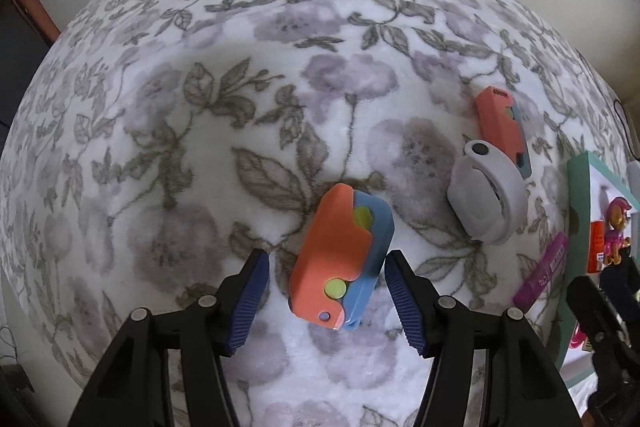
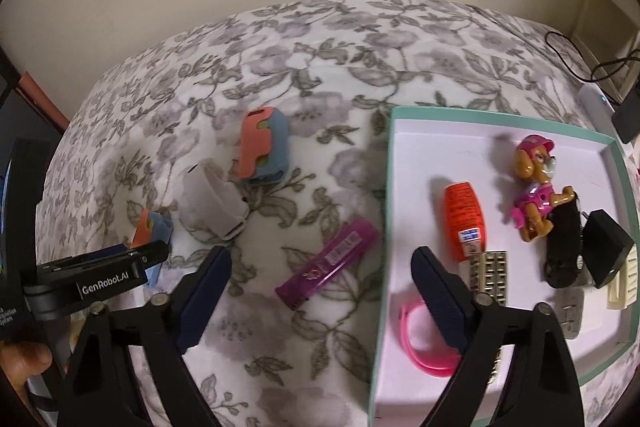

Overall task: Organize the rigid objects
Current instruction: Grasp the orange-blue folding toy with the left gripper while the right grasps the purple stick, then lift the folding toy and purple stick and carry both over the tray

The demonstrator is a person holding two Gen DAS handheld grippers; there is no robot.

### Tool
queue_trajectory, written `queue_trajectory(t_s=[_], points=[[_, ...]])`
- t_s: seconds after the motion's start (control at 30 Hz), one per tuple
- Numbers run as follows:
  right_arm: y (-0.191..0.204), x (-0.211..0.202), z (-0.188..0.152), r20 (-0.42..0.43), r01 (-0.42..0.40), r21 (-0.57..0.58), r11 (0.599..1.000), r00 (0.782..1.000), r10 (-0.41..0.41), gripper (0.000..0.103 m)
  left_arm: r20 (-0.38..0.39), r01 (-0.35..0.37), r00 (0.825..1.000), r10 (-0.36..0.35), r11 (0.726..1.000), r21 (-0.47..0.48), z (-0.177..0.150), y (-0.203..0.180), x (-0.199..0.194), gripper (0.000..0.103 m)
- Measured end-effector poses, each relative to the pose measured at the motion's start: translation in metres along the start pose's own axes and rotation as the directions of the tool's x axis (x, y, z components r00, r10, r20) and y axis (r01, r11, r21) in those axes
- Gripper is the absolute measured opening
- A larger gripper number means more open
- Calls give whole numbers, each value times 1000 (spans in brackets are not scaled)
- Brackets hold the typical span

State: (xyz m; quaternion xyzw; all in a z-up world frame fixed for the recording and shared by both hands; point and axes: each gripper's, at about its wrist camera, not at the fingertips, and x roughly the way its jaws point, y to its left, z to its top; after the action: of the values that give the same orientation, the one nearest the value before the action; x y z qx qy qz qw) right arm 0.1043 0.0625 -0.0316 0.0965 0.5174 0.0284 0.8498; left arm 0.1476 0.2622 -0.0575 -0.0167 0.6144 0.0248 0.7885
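An orange and blue toy block [image 1: 340, 259] with yellow-green dots lies on the floral blanket, between the fingers of my open left gripper [image 1: 326, 301]. The right pad [image 1: 400, 291] is close to its blue side; the left pad stands apart. A second orange and blue block [image 1: 502, 127] [image 2: 264, 147] lies farther off beside a grey rounded object [image 1: 484, 195] [image 2: 212, 203]. My right gripper [image 2: 322, 301] is open and holds nothing, above a purple bar [image 2: 328, 263] and the left rim of a white, green-edged tray [image 2: 500, 115].
The tray holds an orange tube [image 2: 464, 219], a dog figure [image 2: 536, 187], a pink band [image 2: 424, 347], a blister pack [image 2: 490, 275] and dark items. The left gripper body [image 2: 100, 275] and a hand [image 2: 24, 359] show at the left. Cables [image 2: 592, 67] lie at the far right.
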Motion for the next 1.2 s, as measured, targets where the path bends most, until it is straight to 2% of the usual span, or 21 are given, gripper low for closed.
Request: queue_trajectory(t_s=[0.03, 0.17, 0.23, 0.37, 0.57, 0.73, 0.87, 1.0, 1.17, 1.2], points=[[1, 2, -1, -5, -8, 2, 1000, 1000, 8, 72, -1, 1, 1000, -1, 1000, -1, -1, -1, 1, 64], [6, 11, -5, -40, -23, 6, 1000, 999, 23, 65, -3, 5, 1000, -5, 1000, 2, -1, 6, -5, 64], [9, 15, -6, -55, -14, 2, 1000, 998, 14, 56, -5, 8, 1000, -8, 1000, 1, 1, 8, -4, 64], [10, 22, -9, -78, 25, 15, 1000, 997, -24, 55, -6, 12, 1000, -12, 1000, -4, 3, 4, -1, 64], [6, 35, -12, -125, 61, 51, 997, 991, -54, 47, -8, 17, 1000, -17, 1000, -8, 3, 7, 0, 64], [4, 40, -9, -111, 64, 71, 995, 992, -56, 41, -8, 20, 1000, -20, 1000, -14, 5, 8, 1, 64], [7, 43, -6, -80, 74, 37, 997, 994, -71, 39, -9, 21, 1000, -21, 1000, -16, 5, 8, 1, 64], [13, 45, -5, -60, 98, -17, 995, 993, -99, 30, -18, 12, 1000, -12, 1000, -10, 5, 8, 5, 64], [15, 44, -7, -66, 77, -37, 996, 995, -79, 22, -23, -8, 1000, 8, 1000, 9, 4, 4, 9, 64], [15, 43, -8, -68, 76, -41, 996, 995, -79, 21, -21, -8, 1000, 8, 1000, 12, 4, 4, 8, 59]])
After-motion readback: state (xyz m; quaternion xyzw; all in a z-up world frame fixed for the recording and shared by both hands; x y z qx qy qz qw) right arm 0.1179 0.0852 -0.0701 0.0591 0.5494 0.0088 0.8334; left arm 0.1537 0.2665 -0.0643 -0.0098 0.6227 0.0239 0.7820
